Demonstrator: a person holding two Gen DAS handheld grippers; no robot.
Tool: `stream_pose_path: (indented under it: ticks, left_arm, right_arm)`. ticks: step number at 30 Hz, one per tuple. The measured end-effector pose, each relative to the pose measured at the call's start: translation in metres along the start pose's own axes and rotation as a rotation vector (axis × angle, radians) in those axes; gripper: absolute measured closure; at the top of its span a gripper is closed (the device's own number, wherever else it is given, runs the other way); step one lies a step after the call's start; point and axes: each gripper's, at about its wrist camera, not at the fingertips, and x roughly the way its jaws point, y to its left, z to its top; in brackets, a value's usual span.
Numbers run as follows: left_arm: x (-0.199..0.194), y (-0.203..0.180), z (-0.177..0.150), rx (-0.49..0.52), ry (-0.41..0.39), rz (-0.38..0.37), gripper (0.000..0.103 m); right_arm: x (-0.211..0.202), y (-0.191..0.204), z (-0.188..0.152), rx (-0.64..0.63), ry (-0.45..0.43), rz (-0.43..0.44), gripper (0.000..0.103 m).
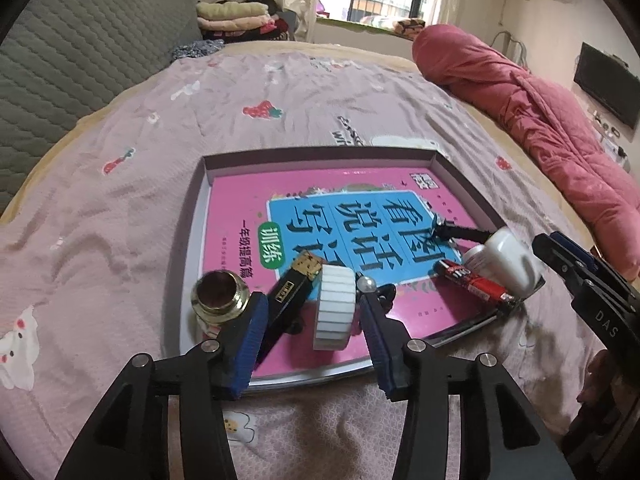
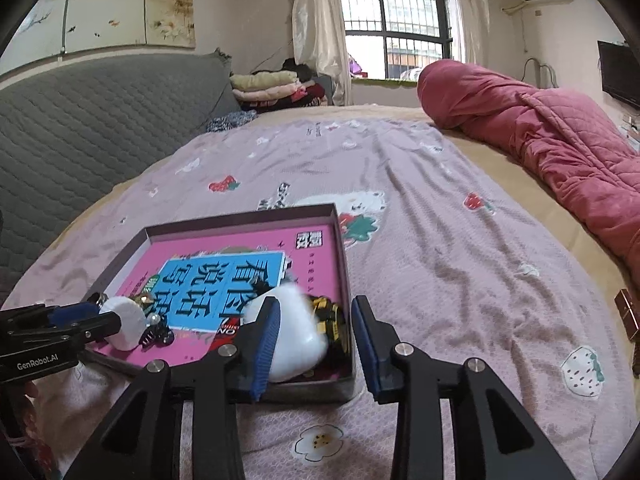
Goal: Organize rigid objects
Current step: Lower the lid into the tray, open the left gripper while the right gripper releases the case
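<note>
Rigid odds and ends are sitting in the shallow box point(image 1: 460, 184) on the pink bedspread point(image 1: 120, 200), all of them lying on the pink book point(image 1: 248, 208) that lines its floor; you are holding your left gripper point(image 1: 312, 332) over the near edge with its jaws parted, and the white ribbed roll point(image 1: 335, 306) is resting between the blue pads, free of both so far as the picture shows; just to its left the black-and-gold tube point(image 1: 292, 292) is lying slantwise, and the gold-rimmed jar point(image 1: 218, 300) is standing at the box's near left corner, right against your left pad; a pearl-tipped clip point(image 1: 370, 285) is peeking out beside the right pad; over in the near right corner your right gripper point(image 2: 316, 344) is standing open too, with the white bottle point(image 2: 298, 340) blurred between its fingers and seemingly touching the left pad only; the red-and-black marker point(image 1: 474, 280) is lying just beside that bottle, and a black pen point(image 1: 460, 233) is sitting behind it.
</note>
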Motion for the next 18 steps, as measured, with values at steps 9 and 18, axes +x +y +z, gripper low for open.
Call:
stream_pose_path:
  ticks: [9, 18]
  left_arm:
    - [-0.021, -0.001, 0.002, -0.007, -0.043, 0.015, 0.043]
    - [-0.043, 0.001, -0.013, -0.022, -0.05, 0.07, 0.029]
  right_arm:
    - [-0.024, 0.006, 0.005, -0.008, -0.086, 0.03, 0.057]
    - [-0.039, 0.025, -0.005, -0.016, -0.065, 0.051, 0.047]
